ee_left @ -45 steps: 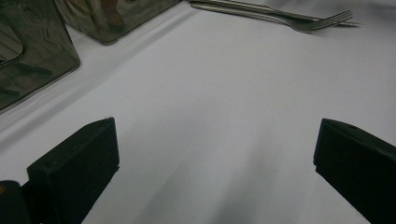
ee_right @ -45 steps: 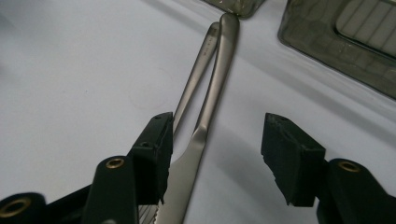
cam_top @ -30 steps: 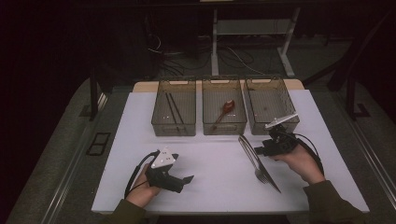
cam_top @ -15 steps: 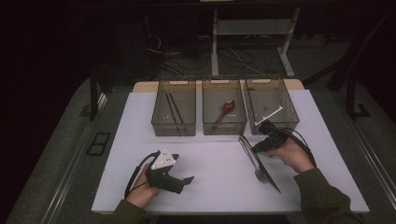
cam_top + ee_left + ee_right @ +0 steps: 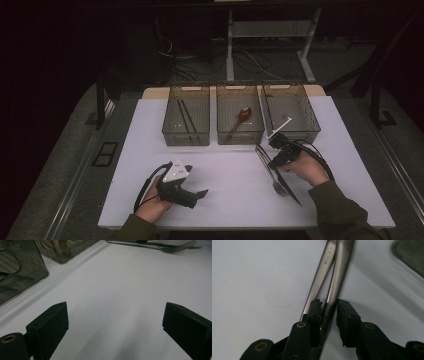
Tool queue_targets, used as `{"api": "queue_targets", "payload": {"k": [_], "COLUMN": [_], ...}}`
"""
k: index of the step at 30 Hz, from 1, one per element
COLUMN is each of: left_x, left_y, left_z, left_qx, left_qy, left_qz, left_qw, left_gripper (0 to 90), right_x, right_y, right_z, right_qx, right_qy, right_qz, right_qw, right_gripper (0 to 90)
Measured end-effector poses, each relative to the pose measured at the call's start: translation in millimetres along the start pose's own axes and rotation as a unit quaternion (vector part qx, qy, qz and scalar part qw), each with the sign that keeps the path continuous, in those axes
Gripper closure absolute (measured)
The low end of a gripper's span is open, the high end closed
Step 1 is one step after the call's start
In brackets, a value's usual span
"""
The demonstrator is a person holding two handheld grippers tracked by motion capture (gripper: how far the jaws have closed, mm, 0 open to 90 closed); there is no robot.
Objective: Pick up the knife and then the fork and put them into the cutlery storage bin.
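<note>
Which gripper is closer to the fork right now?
Right. The right gripper is down on the fork handle, jaws either side; the left gripper rests on bare table, well apart.

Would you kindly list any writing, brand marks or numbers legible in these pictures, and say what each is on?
Stamped mark on the left utensil handle just beyond the right gripper: a short engraving, too blurred to read.
Bins, table, left gripper: no text seen.
</note>
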State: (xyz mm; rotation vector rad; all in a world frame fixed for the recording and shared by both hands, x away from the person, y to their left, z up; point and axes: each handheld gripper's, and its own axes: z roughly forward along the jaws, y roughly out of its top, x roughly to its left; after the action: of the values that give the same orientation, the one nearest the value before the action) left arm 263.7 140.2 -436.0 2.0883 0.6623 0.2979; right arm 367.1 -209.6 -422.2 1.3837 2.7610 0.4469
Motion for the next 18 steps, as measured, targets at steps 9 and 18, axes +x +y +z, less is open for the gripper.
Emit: {"api": "queue_targets", "payload": {"k": [9,18], "left_x": [-0.1,-0.5], "left_y": [-0.2,-0.1], "left_z": [-0.3,0.0], "left_qx": [0.0,0.001], "left_qy": [-0.001,-0.002], "left_qz": [0.002,0.004], "left_qw": [1.0,1.0], "left_gripper": [5.8,5.7], "right_x": [4.7,0.3], "right_y": [3.7,0.1], "right_z": [0.5,-0.3], "right_qx": [0.015,0.001], "right_qy": [-0.024,-0.025], "right_qz": [-0.006,0.009], "right_qw": [0.9996,0.9997], "right_gripper": [76.7,83.0]}}
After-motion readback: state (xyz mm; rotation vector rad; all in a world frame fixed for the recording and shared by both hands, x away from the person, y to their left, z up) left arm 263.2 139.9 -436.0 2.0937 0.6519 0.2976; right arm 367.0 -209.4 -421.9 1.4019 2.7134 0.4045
